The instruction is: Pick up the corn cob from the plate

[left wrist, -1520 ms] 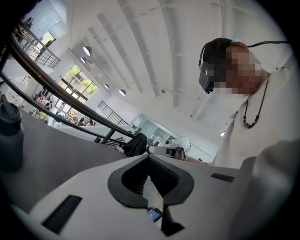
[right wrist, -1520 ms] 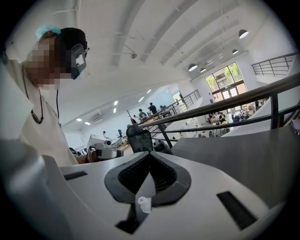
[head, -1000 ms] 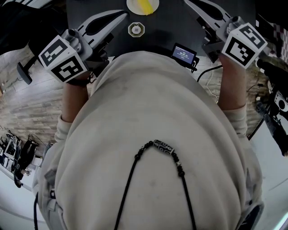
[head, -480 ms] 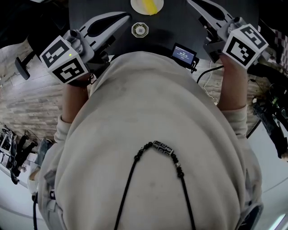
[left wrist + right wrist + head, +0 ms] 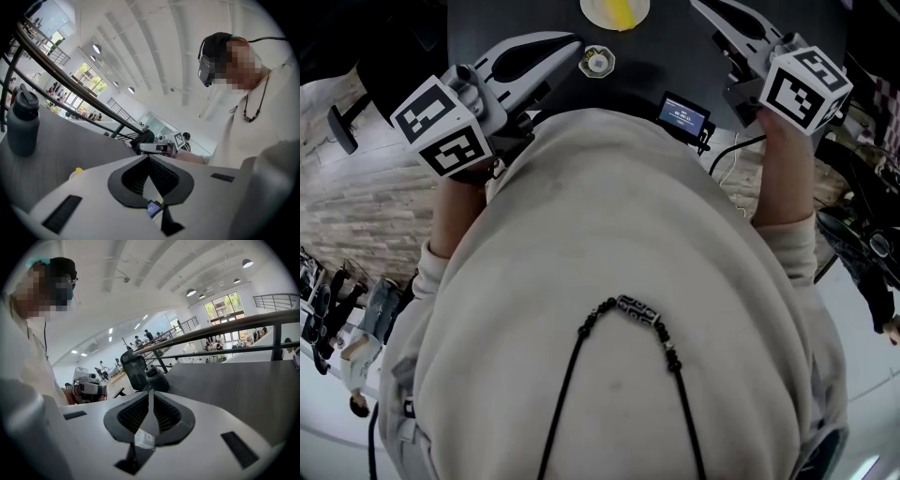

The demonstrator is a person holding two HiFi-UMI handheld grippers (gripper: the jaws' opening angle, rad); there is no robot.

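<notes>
Daylight pours through tall glass windows [image 5: 224, 305] into a white hall, where round ceiling lamps [image 5: 96, 48] glare as blown-out discs. Both gripper views are strongly fisheye: black vignette fills the corners and the dark metal railing [image 5: 258, 320] bows. Distant figures are small and soft. In the head view the light is even and the shadows faint. The black tabletop [image 5: 656, 47] swallows detail, while the yellow corn cob [image 5: 622, 11] on its white round plate [image 5: 596, 11] shows bright at the top edge.
</notes>
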